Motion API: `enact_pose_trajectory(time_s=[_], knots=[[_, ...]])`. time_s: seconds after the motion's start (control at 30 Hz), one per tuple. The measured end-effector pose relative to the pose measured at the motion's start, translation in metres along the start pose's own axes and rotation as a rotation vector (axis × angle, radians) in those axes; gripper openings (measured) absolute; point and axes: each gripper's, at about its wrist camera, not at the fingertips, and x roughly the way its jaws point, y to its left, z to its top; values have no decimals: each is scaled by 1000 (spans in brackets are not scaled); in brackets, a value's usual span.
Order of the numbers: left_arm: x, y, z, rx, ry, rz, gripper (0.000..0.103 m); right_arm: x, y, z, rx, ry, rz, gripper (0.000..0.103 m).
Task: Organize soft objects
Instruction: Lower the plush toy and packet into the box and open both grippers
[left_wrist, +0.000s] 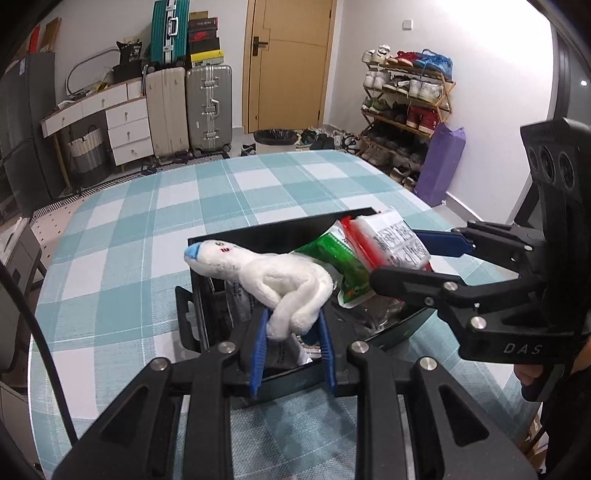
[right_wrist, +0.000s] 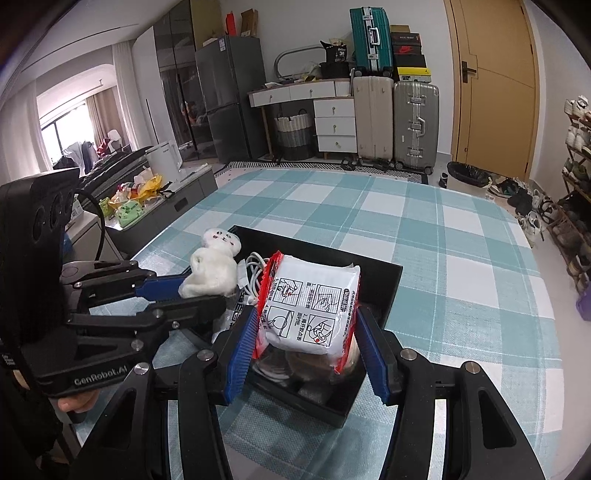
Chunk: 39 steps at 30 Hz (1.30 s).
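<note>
- Biggest thing first: the table (left_wrist: 122, 229), draped in a teal-and-white checked cloth, fills both views; its near edge is cut off behind the gripper bodies.
- On it sits the black box (right_wrist: 388, 280), open-topped; its near wall is partly hidden by the right gripper's fingers, and the left wrist view shows only its back rim and left wall clearly.
- The right gripper (right_wrist: 306, 350) is over the box, its blue pads clenched on the white packet (right_wrist: 314, 299) with red edges and printed instruction drawings; the packet is held tilted above the box's contents.
- The left gripper (left_wrist: 293, 343) squeezes the white plush toy (left_wrist: 280, 280) by its lower body; the toy's head with a blue tip sticks out up and to the left, over the box's left wall.
- A green packet (left_wrist: 343, 269) lies in the box, between the toy and the white packet, its lower end hidden.
- A white cable (right_wrist: 255, 266) is coiled in the box, mostly covered.
- Under the white packet there is something clear and shiny, too dark to make out.
- More wrappers lie beneath the toy, their print unreadable.
</note>
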Motion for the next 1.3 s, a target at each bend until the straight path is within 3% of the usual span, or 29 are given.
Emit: enact_pose_trajectory(time_s=[0.6, 0.7, 0.73, 0.87, 0.93, 1.03, 1.1, 1.17, 1.2, 1.3], knots=[[15, 8, 2, -13, 41, -16, 25, 32, -3, 6, -33, 41, -26, 54], [14, 7, 2, -6, 44, -6, 27, 30, -3, 6, -37, 35, -21, 61], [13, 6, 2, -4, 45, -2, 32, 29, -2, 6, -41, 31, -29, 67], [4, 7, 0, -5, 35, -12, 51, 16, -3, 4, -39, -9, -36, 74], [-2, 4, -2, 4, 23, -4, 55, 8, -6, 2, -32, -29, -47, 82], [-8, 3, -4, 14, 15, 18, 59, 0, -8, 0, -27, -41, -55, 86], [-14, 2, -6, 12, 2, -5, 73, -6, -9, -3, -23, -49, -60, 91], [-21, -1, -8, 13, -21, -6, 100, -13, -8, -6, -18, -66, -61, 97], [-26, -3, -10, 17, -42, 31, 103, -17, -8, -8, -13, -79, -60, 100], [-35, -5, -16, 15, -77, 40, 103, -28, -6, -14, -1, -117, -51, 102]])
